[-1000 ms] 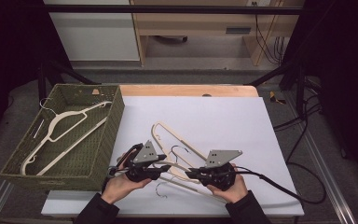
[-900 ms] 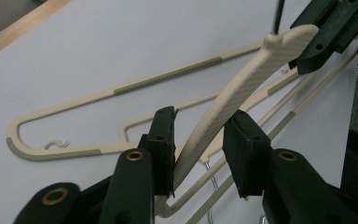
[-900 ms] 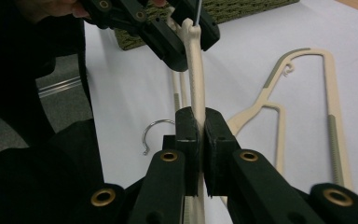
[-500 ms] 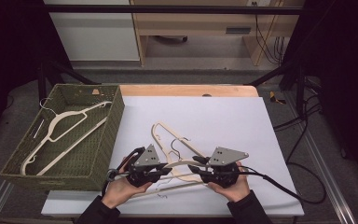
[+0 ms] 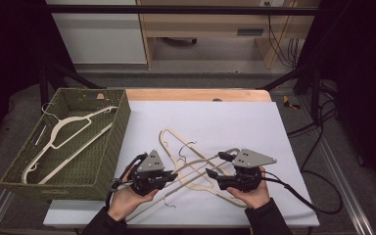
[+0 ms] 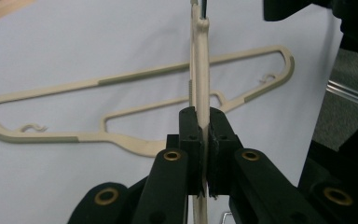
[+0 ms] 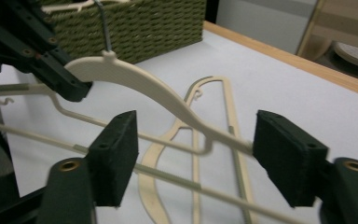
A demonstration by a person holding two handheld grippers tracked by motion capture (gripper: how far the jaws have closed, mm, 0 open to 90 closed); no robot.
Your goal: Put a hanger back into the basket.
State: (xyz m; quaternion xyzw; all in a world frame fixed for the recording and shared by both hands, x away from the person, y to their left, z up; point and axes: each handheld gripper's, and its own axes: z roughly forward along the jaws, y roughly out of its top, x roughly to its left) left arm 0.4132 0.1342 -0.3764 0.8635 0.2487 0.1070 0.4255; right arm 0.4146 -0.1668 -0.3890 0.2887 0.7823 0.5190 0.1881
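A cream hanger (image 7: pixel 158 95) with a metal hook sits lifted just over the white table (image 5: pixel 235 122) near its front edge, above another hanger (image 6: pixel 121 88) lying flat, left gripper (image 6: pixel 204 135) pinched tight on it, right gripper (image 7: pixel 196 154) spread wide around its arm, not touching.

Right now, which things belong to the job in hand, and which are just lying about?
In the job:
- lifted hanger, clamped in the left gripper
- right gripper, open around that hanger's arm
- second hanger flat on the white sheet
- basket, one hanger inside

Lying about:
- cables on the floor
- shelf unit behind the table
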